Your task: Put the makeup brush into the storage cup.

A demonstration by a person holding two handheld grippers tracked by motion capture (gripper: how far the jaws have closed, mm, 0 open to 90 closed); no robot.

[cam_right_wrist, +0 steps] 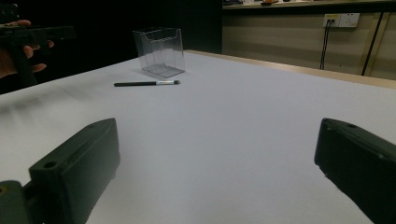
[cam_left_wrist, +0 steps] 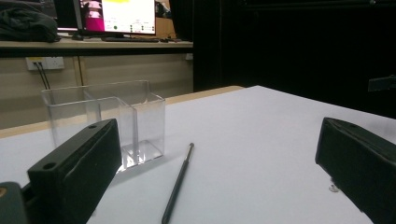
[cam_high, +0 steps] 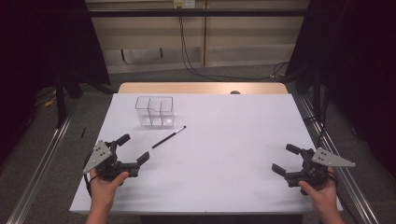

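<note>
Thin black brush (cam_high: 168, 136) flat on table, beside clear organizer (cam_high: 155, 111)

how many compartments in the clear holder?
3, as far as the clear walls let me tell. The holder stands at the table's far left: one wide compartment at the back, two smaller ones side by side in front, nearest the brush.

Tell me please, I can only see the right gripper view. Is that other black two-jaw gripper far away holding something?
Observer: No. From above, the left gripper has its jaws wide open with nothing between them.
Operator: Is the thin black brush with the silver collar near it?
Observer: Yes. The thin black brush lies flat with its handle end pointing at the left gripper, a small gap between them.
Operator: Who holds my gripper?
Observer: A hand grips the right gripper from behind, near the front right corner of the white table.
</note>
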